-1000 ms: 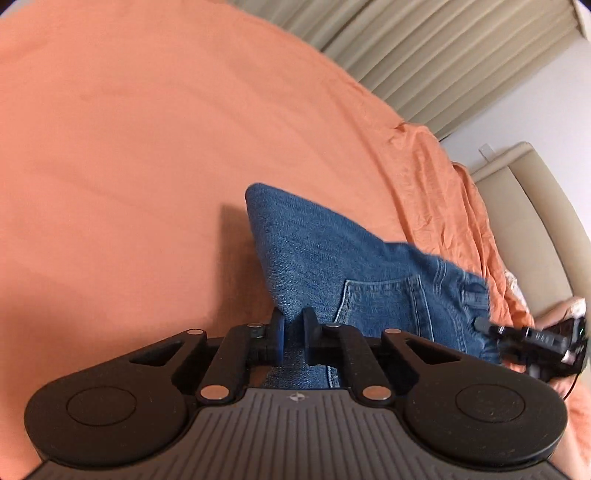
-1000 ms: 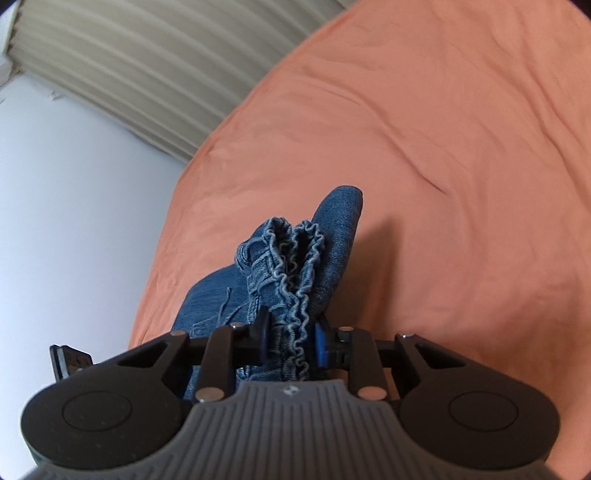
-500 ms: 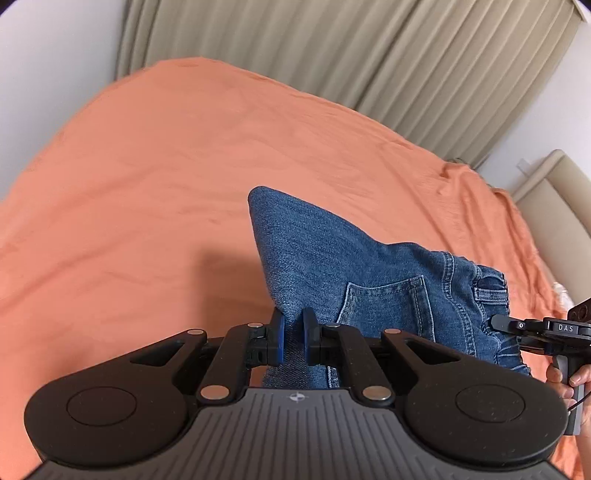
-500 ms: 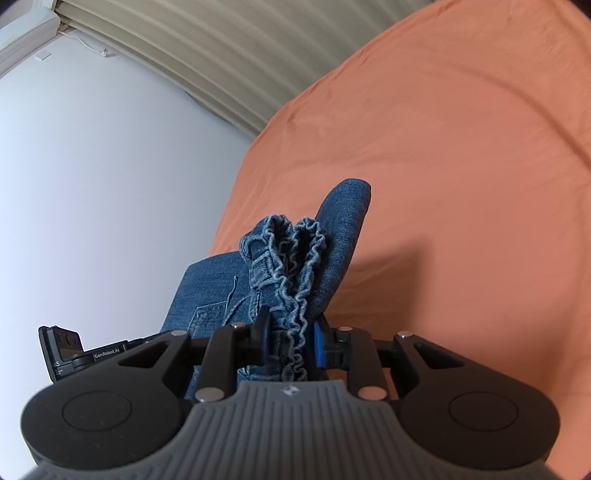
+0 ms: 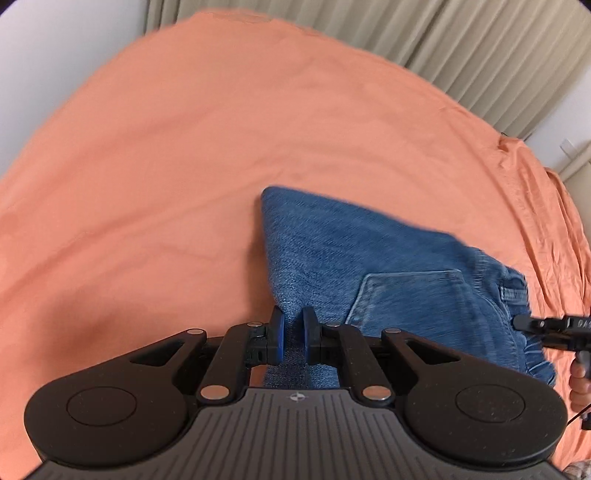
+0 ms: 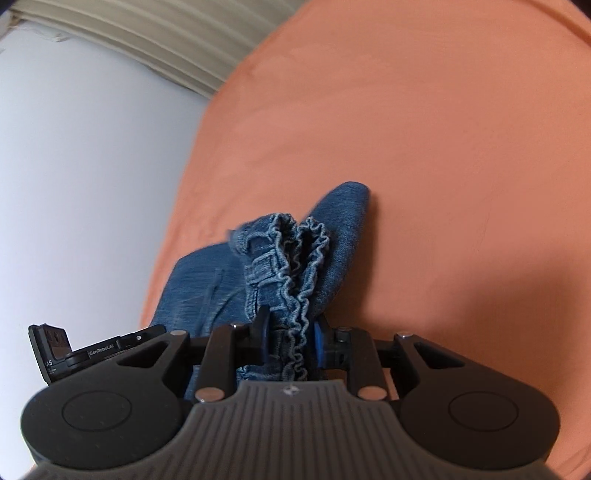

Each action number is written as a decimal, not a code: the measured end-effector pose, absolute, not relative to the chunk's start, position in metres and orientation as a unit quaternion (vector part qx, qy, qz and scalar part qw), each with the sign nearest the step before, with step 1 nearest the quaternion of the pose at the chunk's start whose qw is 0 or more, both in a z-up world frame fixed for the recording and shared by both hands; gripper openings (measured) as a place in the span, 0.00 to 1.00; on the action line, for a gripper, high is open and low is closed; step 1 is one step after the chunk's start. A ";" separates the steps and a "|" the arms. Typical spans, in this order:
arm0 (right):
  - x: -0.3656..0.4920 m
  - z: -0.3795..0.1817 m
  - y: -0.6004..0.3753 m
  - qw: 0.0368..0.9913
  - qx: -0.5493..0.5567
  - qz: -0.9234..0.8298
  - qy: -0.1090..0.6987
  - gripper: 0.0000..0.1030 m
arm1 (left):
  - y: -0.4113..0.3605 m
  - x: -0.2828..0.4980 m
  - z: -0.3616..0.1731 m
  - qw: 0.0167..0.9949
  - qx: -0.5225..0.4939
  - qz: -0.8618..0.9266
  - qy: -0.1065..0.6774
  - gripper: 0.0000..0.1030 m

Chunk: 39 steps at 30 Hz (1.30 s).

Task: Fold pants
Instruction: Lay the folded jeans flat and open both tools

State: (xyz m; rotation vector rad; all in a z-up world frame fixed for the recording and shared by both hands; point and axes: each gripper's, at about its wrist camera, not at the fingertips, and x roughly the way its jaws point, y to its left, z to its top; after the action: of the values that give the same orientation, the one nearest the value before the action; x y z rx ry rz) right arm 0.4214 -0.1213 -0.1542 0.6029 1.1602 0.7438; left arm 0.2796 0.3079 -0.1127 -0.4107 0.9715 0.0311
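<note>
Orange bedsheet (image 5: pixel 258 129) fills the room's bed; beige curtains (image 5: pixel 443 40) at twelve o'clock. Left gripper (image 5: pixel 293 334) and right gripper (image 6: pixel 290 332) each clamp the jeans (image 5: pixel 351 251).

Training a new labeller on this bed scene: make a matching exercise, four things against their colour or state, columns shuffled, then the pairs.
Things:
1. bedsheet
2. jeans
3. curtain
4. left gripper

Descriptions:
A. blue denim, held up above the bed at both ends
B. beige, hanging in pleats
C. orange, spread over the bed
D. black with blue pads, clamped on the denim edge

Pairs: 1-C, 2-A, 3-B, 4-D

The right gripper clamps the gathered waistband.
</note>
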 end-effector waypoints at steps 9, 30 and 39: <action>0.423 -0.189 -0.119 0.728 0.273 0.317 0.543 0.22 | 0.327 0.276 -0.134 0.855 -0.201 -0.005 0.478 0.20; 0.289 -0.088 -0.076 0.880 -0.073 0.337 0.326 0.35 | 0.261 0.176 -0.087 0.894 -0.096 0.021 0.437 0.33; 0.281 -0.138 -0.062 0.863 -0.079 0.313 0.389 0.36 | 0.279 0.186 -0.117 0.847 -0.110 0.024 0.519 0.34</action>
State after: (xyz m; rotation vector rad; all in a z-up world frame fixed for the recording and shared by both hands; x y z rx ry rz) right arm 0.2809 -0.0620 -0.1380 -0.1657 0.8166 0.6552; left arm 0.1856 0.2791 -0.1174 -0.2315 1.0948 0.0496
